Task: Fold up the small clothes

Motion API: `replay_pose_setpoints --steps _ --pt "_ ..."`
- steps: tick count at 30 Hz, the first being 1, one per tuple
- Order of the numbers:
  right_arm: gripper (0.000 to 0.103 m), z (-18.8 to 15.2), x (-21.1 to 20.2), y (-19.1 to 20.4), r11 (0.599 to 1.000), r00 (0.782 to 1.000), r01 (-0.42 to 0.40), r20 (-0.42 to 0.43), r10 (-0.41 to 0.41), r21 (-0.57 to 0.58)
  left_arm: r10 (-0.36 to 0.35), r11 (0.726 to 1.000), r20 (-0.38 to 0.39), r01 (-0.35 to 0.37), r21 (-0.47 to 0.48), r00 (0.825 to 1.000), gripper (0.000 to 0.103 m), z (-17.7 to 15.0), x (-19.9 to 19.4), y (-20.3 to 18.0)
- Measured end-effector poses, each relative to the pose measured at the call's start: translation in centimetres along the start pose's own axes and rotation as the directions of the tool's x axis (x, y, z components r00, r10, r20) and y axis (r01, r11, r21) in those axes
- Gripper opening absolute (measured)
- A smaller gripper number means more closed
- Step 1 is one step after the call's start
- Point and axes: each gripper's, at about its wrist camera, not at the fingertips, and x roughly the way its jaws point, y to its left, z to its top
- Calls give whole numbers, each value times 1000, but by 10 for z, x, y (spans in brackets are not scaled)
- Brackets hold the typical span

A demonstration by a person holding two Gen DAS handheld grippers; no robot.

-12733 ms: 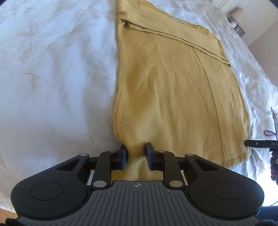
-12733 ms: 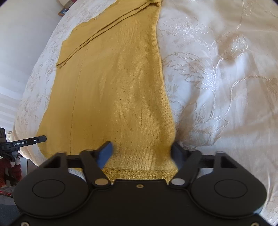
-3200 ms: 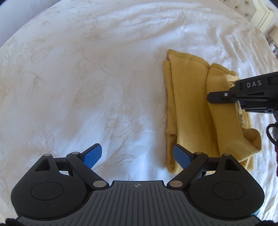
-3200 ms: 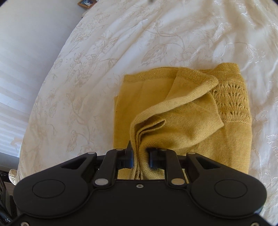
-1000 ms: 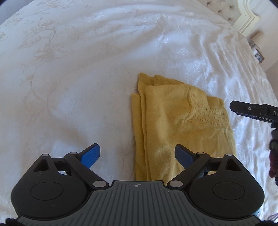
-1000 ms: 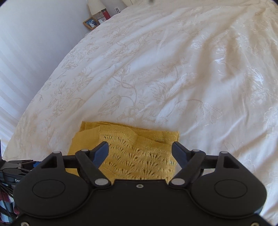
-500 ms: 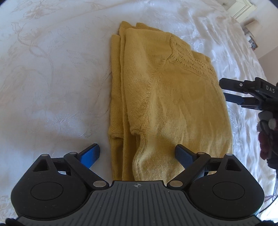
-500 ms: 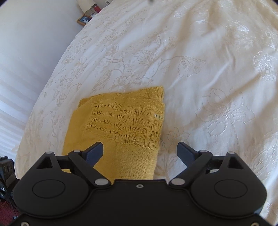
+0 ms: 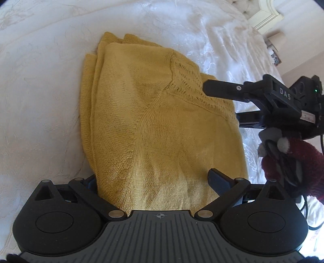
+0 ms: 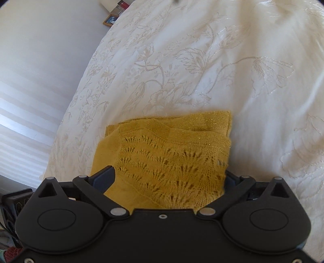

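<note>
A folded mustard-yellow knitted sweater (image 9: pixel 162 125) was found lying on a white floral-embroidered bedspread (image 10: pixel 222 70). The left gripper (image 9: pixel 154 180) and right gripper (image 10: pixel 170 178) had just been opened wide, straddling its edges ungripped. A white wall (image 10: pixel 40 50) was noted alongside.

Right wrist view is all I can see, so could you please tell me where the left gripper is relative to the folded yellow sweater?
Observer: The left gripper straddles the plain-knit end of the yellow knit sweater, away from the lace panel. Its jaws have just been opening, with fabric between them but not pinched.
Operator: Thank you. Are the layers lined up there?
Observer: Not quite. Several folded edges step out along one long side.
Operator: Anything in the background?
Observer: A cream headboard and a lampshade.
</note>
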Motion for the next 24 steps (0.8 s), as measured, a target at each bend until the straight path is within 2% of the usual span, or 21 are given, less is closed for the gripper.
replay_pose_setpoints --steps 2,6,8,12,14,15,17,24 --pt "103 1 3 1 1000 1000 -10 -2 10 -1 -13 1000 6 13 -2 1000 102 -3 -2 0" --pt "103 -4 -4 -4 999 999 -53 -3 53 12 -76 994 2 76 -80 997 100 -10 -12 13" --pt "102 -10 -11 -9 997 997 -75 -12 75 17 -87 991 -4 86 -102 996 95 -14 -15 18" --pt "100 -20 -18 -14 994 994 -105 -19 106 26 -100 991 -13 98 -88 995 87 -13 -14 18" --pt "66 -20 -17 -14 994 995 -94 -33 95 49 -137 986 -20 135 -102 990 59 -10 -10 19" --pt "47 -20 -15 -14 996 996 -74 -40 76 58 -169 978 -36 163 -133 985 33 -8 -5 20" --pt "47 -21 -18 -7 997 998 -57 -32 59 51 -218 963 -39 208 -172 975 29 -6 -3 22" --pt "39 -33 -60 25 994 995 -89 59 86 63 -262 961 -20 259 -101 965 29 -13 -29 -10"
